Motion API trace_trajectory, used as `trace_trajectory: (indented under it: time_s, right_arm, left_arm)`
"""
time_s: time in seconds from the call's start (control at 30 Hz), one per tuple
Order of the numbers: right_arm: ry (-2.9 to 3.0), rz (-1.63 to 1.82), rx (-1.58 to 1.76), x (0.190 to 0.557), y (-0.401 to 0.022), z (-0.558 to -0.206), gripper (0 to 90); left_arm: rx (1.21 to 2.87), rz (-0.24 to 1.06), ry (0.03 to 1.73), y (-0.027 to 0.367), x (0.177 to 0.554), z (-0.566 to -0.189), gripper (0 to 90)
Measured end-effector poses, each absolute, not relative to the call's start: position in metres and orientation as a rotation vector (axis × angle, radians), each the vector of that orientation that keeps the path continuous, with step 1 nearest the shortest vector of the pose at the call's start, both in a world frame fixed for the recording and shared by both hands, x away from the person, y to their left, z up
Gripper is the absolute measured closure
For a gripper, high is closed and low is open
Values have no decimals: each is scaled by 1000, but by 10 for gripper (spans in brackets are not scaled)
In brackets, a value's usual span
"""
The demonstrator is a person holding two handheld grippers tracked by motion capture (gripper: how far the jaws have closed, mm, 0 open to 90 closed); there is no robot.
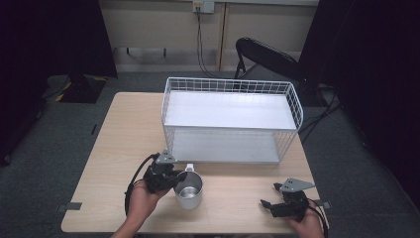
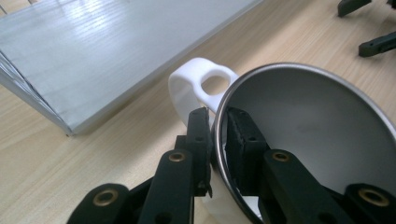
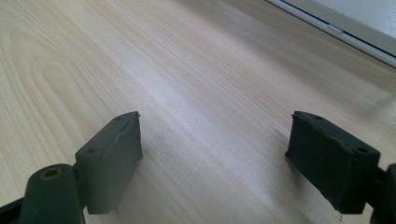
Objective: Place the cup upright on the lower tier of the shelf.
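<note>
Mug (image 1: pixel 189 191), steel with a white handle, stands on the pale wood table (image 1: pixel 124 144) at about six o'clock from the wire basket, near the table's front edge. At nine o'clock of the mug, my left gripper (image 1: pixel 171 178) is clamped on its rim: in the left gripper view one pad sits outside the wall and one inside (image 2: pixel 243 140), just beside the handle (image 2: pixel 196 84). The white wire basket (image 1: pixel 292 101) takes up the far middle of the table, with a flat white shelf inside it. At about three o'clock of the mug, well apart from it, my right gripper (image 1: pixel 270 206) rests near the table's front right corner, jaws wide apart over bare wood. Grey carpet (image 1: pixel 64 129) surrounds the table; a black chair (image 1: pixel 262 54) stands at one o'clock beyond the basket, and dark curtains hang at both sides of the room.
</note>
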State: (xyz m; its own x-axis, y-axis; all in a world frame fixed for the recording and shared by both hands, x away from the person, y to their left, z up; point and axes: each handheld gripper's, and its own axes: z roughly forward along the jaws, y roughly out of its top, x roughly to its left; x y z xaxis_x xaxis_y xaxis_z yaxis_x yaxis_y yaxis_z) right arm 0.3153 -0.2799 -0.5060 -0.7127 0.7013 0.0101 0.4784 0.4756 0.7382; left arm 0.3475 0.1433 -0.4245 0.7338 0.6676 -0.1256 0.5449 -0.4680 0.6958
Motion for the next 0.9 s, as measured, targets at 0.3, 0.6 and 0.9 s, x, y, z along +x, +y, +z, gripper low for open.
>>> trace_trajectory:
  time_s: [0.3, 0.6, 0.9]
  right_arm:
    - [2432, 1079, 1002, 315, -280, -506, 169]
    - [2432, 1079, 1002, 315, -280, -506, 168]
    - [2432, 1078, 1003, 315, -280, -506, 168]
  left_arm:
    - [2184, 234, 920, 143, 348, -425, 819]
    - [2172, 273, 925, 138, 351, -423, 819]
    - [2160, 313, 933, 132, 359, -415, 820]
